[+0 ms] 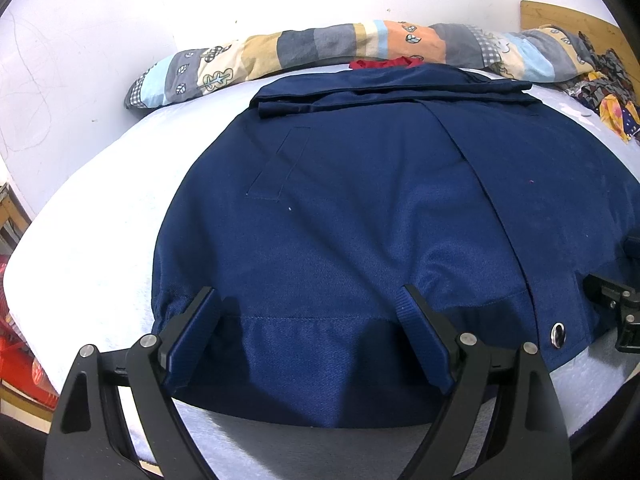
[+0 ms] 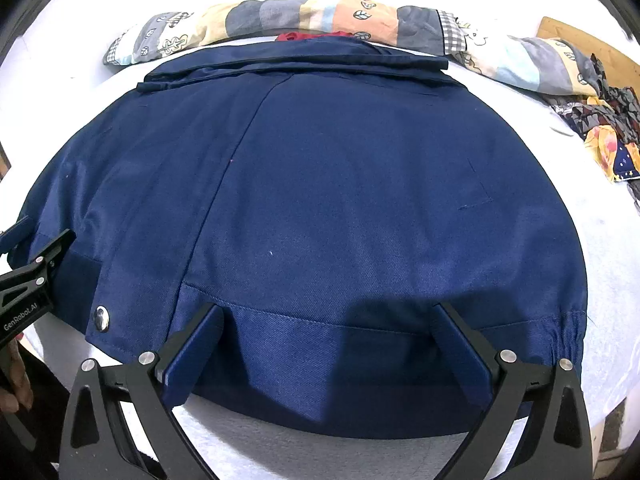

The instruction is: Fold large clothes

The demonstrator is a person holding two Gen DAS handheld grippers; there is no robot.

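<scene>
Mounted behind each claw, angled down and forward, close over the jacket (image 1: 360,208) hem. Left view nearer its left edge, right view its right; jacket and pillow (image 2: 304,20) ahead shared.

Past the far edge of the dark navy twill jacket (image 1: 360,208), ahead of the left gripper (image 1: 308,300), a scrap of bright red cloth (image 1: 384,63) shows only as a thin strip; the jacket's folded collar hides the rest, so its shape cannot be told. To the right of that, a crumpled patterned fabric in yellow, red and grey (image 1: 608,92) is cut off by the picture's rim. A light wooden board (image 1: 576,20) behind it is likewise cropped. In the right wrist view, a hand (image 2: 16,380) at the left edge is mostly out of frame.
</scene>
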